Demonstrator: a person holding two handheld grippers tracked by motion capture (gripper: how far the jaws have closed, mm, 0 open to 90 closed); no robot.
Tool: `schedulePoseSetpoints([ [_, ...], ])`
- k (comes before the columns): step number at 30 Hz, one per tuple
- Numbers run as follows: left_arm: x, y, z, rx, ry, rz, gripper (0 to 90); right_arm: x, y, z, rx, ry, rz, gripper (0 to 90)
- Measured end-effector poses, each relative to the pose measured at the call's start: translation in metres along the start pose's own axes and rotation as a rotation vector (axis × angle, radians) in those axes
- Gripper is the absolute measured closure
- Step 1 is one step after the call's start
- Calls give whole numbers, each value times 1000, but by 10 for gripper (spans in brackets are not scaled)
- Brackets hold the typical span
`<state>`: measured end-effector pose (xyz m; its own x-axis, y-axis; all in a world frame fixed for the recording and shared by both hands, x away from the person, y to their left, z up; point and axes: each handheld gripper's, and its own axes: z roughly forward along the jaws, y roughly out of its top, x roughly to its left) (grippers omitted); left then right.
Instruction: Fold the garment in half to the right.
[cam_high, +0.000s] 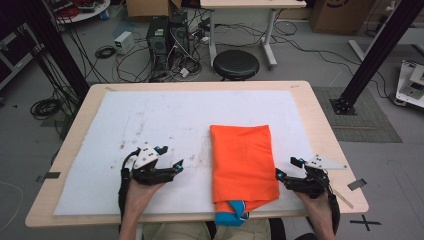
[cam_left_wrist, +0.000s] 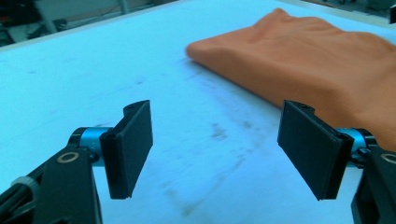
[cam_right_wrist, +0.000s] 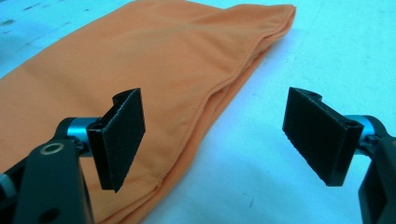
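An orange cloth (cam_high: 244, 162) lies folded into a long rectangle on the white sheet (cam_high: 165, 117) that covers the counter (cam_high: 320, 122), right of centre; its near end reaches the counter's front edge, where a blue piece of fabric (cam_high: 231, 214) sticks out from under it. The left claw (cam_high: 170, 159) sits well to the cloth's left, jaws spread wide with bare sheet between them; the right claw (cam_high: 288, 167) sits just beside the cloth's right edge — jaws spread too, one over the orange fabric, one over the sheet. Neither claw grips anything.
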<state>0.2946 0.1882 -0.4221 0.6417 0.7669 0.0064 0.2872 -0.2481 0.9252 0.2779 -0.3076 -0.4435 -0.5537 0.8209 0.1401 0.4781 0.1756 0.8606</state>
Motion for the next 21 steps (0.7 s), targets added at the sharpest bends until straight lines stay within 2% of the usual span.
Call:
schedulePoseSetpoints([
  [3, 19, -6, -14, -31, 34, -25, 266, -2, 0, 1, 0, -7, -2, 216],
  [7, 42, -19, -37, -58, 105, -56, 266, -5, 1, 4, 4, -10, -9, 216],
  [11, 60, -34, -59, -68, 175, -102, 266, -5, 0, 5, 13, -7, -11, 216],
  [15, 69, -42, -78, -87, 219, -131, 266, -6, 1, 5, 14, -7, -8, 216],
  [21, 73, -47, -91, -97, 239, -141, 266, -6, 1, 6, 11, -12, -7, 216],
])
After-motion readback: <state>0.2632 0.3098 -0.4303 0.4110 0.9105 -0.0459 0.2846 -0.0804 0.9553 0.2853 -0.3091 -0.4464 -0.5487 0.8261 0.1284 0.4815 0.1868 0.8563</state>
